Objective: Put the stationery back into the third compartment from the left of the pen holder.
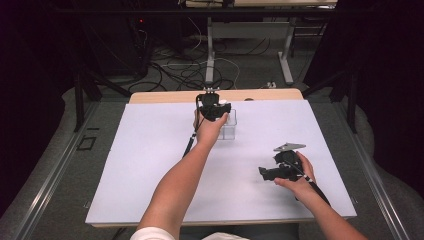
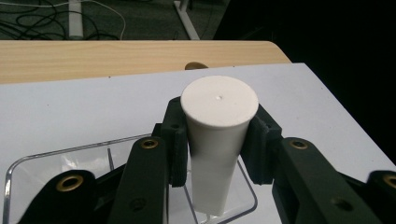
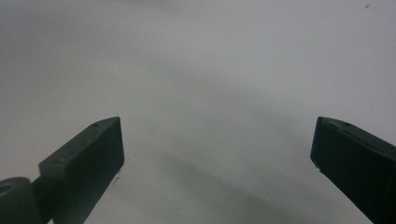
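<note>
Forearms, two, entering from the near edge of the high view; each hand carries a black two-jaw gripper with trailing cable.

Item 1. Left gripper, reached out to the far middle of the table. Jaws clenched on a white tapered cup, held upside down: the closed flat base faces up and toward the camera, the narrower body runs down between the pads. Pads press its two sides about halfway up.

Item 2. Clear plastic box, open-topped, rounded corners, standing on the white sheet directly under the held cup. The cup's lower end appears to sit inside or just over the box's near corner; whether it touches the floor of the box cannot be told. In the high view the box stands just right of the left hand.

Item 3. Right gripper, near the right front of the table, well apart from the box. Jaws spread wide with nothing between them; the right gripper view looks onto bare white sheet. Grey three-cornered plate on top.

Item 4. Table: white sheet over a wooden top, a strip of wood showing at the far edge. Cables on the floor beyond.

Risks, as judged: the cup's taper and smooth wall could let it slide through the pads if the grip eases. The light box is unsecured and unbraced by the other gripper, so a sideways nudge from the cup or jaws could push or tip it.
</note>
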Available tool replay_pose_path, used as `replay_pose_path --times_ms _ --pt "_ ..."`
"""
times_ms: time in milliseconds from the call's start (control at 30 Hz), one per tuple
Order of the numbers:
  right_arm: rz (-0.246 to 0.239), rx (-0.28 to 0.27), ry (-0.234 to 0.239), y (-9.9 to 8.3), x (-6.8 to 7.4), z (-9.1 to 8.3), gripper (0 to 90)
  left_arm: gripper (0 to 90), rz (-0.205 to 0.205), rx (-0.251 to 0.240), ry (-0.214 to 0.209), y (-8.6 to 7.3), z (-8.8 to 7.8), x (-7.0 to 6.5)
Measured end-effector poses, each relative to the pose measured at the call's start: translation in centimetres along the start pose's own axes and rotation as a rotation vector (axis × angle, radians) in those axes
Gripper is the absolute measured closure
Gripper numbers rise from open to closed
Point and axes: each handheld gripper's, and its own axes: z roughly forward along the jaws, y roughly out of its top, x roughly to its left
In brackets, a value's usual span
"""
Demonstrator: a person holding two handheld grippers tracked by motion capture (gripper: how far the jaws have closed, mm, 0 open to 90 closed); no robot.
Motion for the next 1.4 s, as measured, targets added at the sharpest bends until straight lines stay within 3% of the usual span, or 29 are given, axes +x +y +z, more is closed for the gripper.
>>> replay_pose_path --times_ms 333,433,567,767,833,1067,1300,1400 --pt "-0.020 0.000 -0.005 0.0 -0.1 0.1 2.5 66.1 0.001 0.008 0.000 -0.4 0.1 -0.2" --pt "-0.009 0.002 -0.003 0.0 0.0 0.1 2.5 58.0 -0.013 0.004 -0.023 -0.3 -0.2 -0.3" --pt "-0.012 0.005 -0.003 0.0 0.0 0.1 2.5 45.4 0.007 0.005 -0.019 -0.2 -0.9 -0.3" --pt "-0.015 0.001 -0.007 0.0 0.0 0.0 2.5 41.1 0.019 -0.042 -0.025 -0.3 -2.4 0.1" --pt "-0.008 -0.001 -0.006 0.1 0.1 0.0 2.5 39.3 0.014 -0.047 -0.042 -0.3 -2.9 0.2" --pt "-0.012 -0.001 -0.012 0.1 0.0 0.0 2.5 34.4 0.054 -0.056 -0.077 -0.1 -5.0 0.3" --pt "0.007 -0.001 -0.008 0.0 0.1 0.0 2.5 24.5 0.117 -0.065 -0.101 -0.3 -7.1 0.7" --pt "0.007 -0.001 -0.010 0.0 0.2 0.0 2.5 23.8 0.086 -0.044 -0.172 -0.5 -7.9 1.1"
